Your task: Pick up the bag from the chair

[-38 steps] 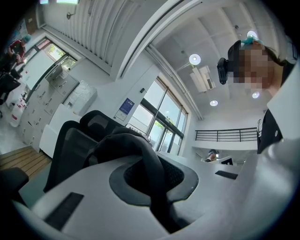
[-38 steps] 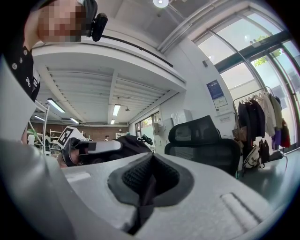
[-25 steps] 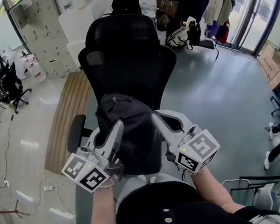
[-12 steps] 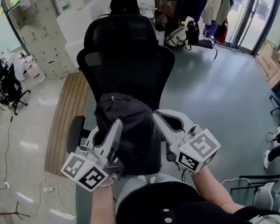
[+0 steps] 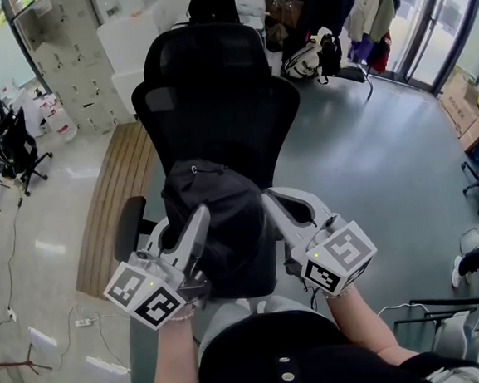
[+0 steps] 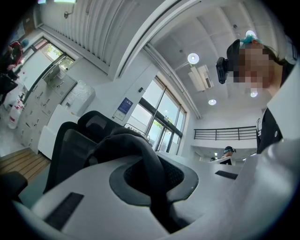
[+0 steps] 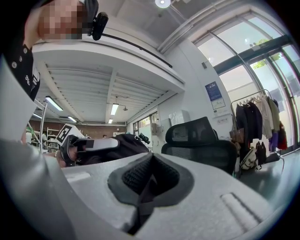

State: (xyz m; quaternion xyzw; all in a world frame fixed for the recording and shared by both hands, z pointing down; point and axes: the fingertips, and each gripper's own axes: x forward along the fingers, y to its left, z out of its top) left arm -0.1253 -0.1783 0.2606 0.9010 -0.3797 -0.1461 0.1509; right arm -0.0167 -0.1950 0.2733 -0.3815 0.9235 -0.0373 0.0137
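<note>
A black bag (image 5: 218,217) hangs between my two grippers in front of the black office chair (image 5: 215,105), and it hides the seat. My left gripper (image 5: 195,225) sits at the bag's left side, shut on a black strap (image 6: 151,171) that runs out between its jaws. My right gripper (image 5: 274,211) is at the bag's right side, shut on a thin dark strap (image 7: 143,199). In the right gripper view the bag (image 7: 123,143) and the left gripper (image 7: 86,144) show beyond the jaws, with the chair back (image 7: 199,140) behind.
The chair's left armrest (image 5: 129,226) juts out beside the bag. A wooden strip (image 5: 115,197) lies on the floor at left. Lockers (image 5: 68,43) stand at the back left, a coat rack with bags (image 5: 325,20) at the back right. A person's shoes (image 5: 470,258) show at the right edge.
The bag and both grippers hold almost the same place. The person at the right edge has moved further out of view.
</note>
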